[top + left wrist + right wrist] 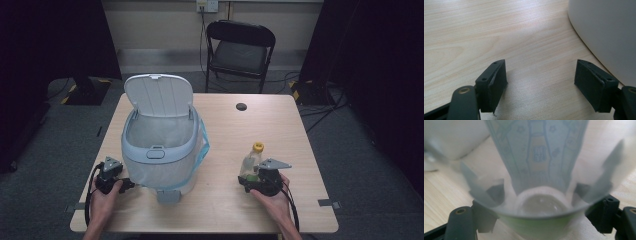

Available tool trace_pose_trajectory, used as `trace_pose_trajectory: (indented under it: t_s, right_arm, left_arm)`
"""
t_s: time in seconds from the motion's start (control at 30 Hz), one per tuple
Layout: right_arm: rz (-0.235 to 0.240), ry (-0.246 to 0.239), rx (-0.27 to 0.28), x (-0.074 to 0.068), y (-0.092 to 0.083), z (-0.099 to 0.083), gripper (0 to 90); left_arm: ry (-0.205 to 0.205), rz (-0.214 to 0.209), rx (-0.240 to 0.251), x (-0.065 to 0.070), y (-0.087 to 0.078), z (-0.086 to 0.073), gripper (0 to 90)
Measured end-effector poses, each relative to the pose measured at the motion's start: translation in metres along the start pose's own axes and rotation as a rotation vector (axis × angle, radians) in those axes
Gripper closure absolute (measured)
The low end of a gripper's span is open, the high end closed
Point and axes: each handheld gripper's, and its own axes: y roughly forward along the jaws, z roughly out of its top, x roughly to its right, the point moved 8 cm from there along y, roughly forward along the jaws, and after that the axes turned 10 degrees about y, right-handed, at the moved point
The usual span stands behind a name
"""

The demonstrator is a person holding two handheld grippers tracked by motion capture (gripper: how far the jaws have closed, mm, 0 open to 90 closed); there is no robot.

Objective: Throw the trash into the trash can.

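Note:
A clear plastic bottle (251,162) with a yellow cap (258,147) and a pale blue label points away from me at the table's front right. My right gripper (251,176) is shut around its lower end. In the right gripper view the bottle (536,157) stretches away from its green base, with both black jaws against its sides and partly seen through the plastic. A light grey pedal bin (160,145) stands at the left with its lid (157,95) raised. My left gripper (126,184) lies beside the bin's base, and in its own view the left gripper (540,82) is open over bare wood.
The bin's rounded wall (606,32) is just right of the left jaws. A blue-edged liner (202,145) hangs over the bin's rim, and its pedal (168,196) sticks out toward the table's front edge. A black folding chair (240,50) stands behind the table (280,125).

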Motion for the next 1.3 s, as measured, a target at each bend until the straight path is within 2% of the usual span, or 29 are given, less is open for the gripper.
trace_pose_trajectory:
  t_s: [0.1, 0.17, 0.23, 0.3, 0.53, 0.9, 1.3]
  right_arm:
    - [0.003, -0.002, -0.005, 0.001, 0.0, -0.002, 24.2]
    - [-0.014, -0.016, -0.005, 0.0, 0.0, -0.002, 25.3]
    - [-0.036, -0.05, 0.003, -0.001, -0.001, -0.002, 26.8]
    - [-0.048, -0.064, 0.007, -0.003, -0.001, -0.001, 27.6]
    - [-0.055, -0.056, 0.013, -0.002, -0.002, -0.001, 27.8]
    - [-0.018, -0.029, 0.044, -0.006, -0.007, 0.001, 27.9]
    - [0.038, -0.011, 0.129, -0.013, -0.018, 0.013, 27.9]
  left_arm:
    - [0.0, 0.001, 0.0, 0.0, 0.0, 0.0, 25.2]
    - [0.0, 0.001, -0.001, 0.0, 0.0, 0.0, 25.2]
    - [0.0, 0.0, 0.0, 0.0, 0.0, 0.0, 25.2]
    - [0.0, 0.0, 0.0, 0.0, 0.0, 0.0, 25.2]
    - [0.0, 0.001, 0.0, 0.0, 0.0, 0.0, 25.2]
    - [0.0, 0.001, 0.0, 0.0, 0.0, 0.0, 25.2]
    - [0.0, 0.0, -0.001, 0.0, 0.0, 0.0, 25.2]
